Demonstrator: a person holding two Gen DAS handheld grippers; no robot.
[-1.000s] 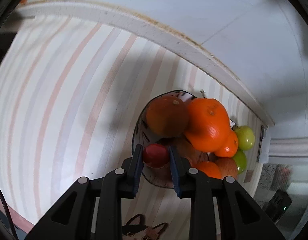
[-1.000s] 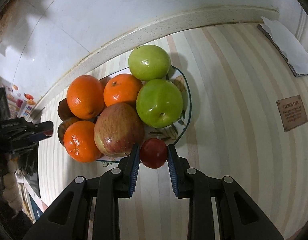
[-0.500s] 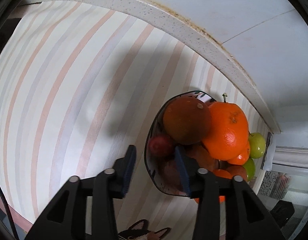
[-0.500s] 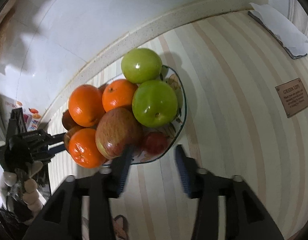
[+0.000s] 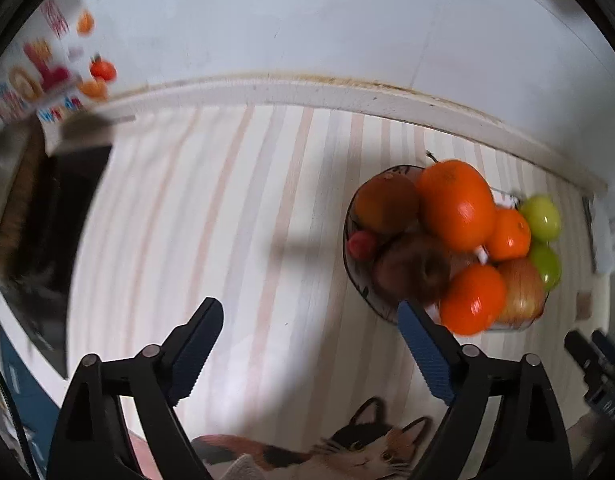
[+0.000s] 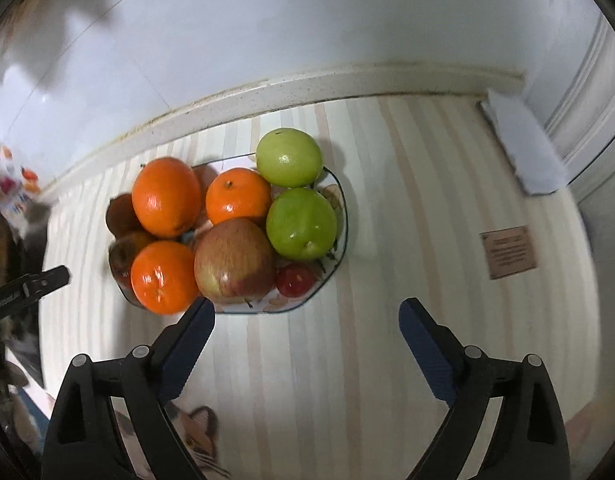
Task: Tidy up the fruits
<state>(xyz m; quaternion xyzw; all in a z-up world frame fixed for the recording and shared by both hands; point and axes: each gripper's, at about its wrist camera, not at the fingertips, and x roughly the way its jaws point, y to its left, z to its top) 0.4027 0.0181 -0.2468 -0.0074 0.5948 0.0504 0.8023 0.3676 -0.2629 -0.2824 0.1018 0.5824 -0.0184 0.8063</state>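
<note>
Currently catalogued: left gripper (image 5: 309, 344), jaws wide apart, empty, above striped tablecloth (image 5: 227, 240); right gripper (image 6: 305, 340), jaws wide apart, empty. Fruit plate (image 6: 295, 307) near back ledge, heaped with oranges (image 6: 165, 197), green apples (image 6: 301, 223), red-green apple (image 6: 233, 261); small red fruit (image 6: 294, 279) at plate's near rim.

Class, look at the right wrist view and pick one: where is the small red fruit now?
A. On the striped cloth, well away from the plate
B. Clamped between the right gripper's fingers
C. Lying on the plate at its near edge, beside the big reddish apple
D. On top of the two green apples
C. The small red fruit lies on the plate, next to the reddish apple, while the right gripper is open and empty.
</note>
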